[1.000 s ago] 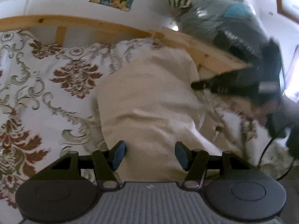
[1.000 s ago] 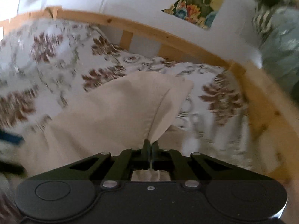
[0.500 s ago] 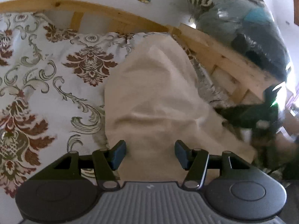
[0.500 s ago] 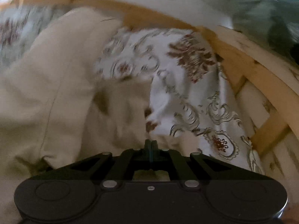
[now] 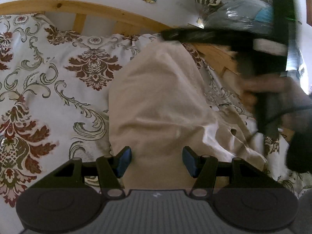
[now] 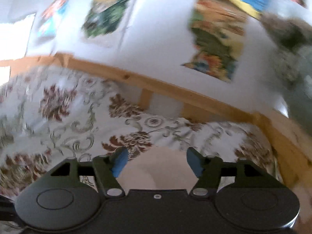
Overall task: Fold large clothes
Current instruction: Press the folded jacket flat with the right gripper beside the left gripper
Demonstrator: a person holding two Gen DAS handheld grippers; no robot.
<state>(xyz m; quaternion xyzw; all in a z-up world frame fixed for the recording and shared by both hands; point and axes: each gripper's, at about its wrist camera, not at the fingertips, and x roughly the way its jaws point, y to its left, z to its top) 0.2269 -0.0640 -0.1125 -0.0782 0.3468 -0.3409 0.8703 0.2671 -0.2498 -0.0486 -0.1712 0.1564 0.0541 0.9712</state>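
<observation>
A cream garment (image 5: pixel 156 97) lies folded into a long strip on the floral bedspread (image 5: pixel 58 78), running away from me toward the headboard. My left gripper (image 5: pixel 156 162) is open and empty, hovering over the garment's near end. My right gripper (image 6: pixel 156 161) is open and empty above the garment's far end (image 6: pixel 156 167). In the left wrist view the right gripper's fingers (image 5: pixel 195 35) show as a blurred black shape over the far tip of the garment.
A wooden bed rail (image 5: pixel 117 17) runs along the back and right side (image 6: pixel 282 136). The white wall carries coloured pictures (image 6: pixel 214 39). A pile of bagged bedding (image 5: pixel 234 5) sits at the upper right. The bedspread stretches to the left.
My right gripper has let go of the cream garment, opened, and swung up and back toward the headboard. The left gripper has stayed open over the near end.
</observation>
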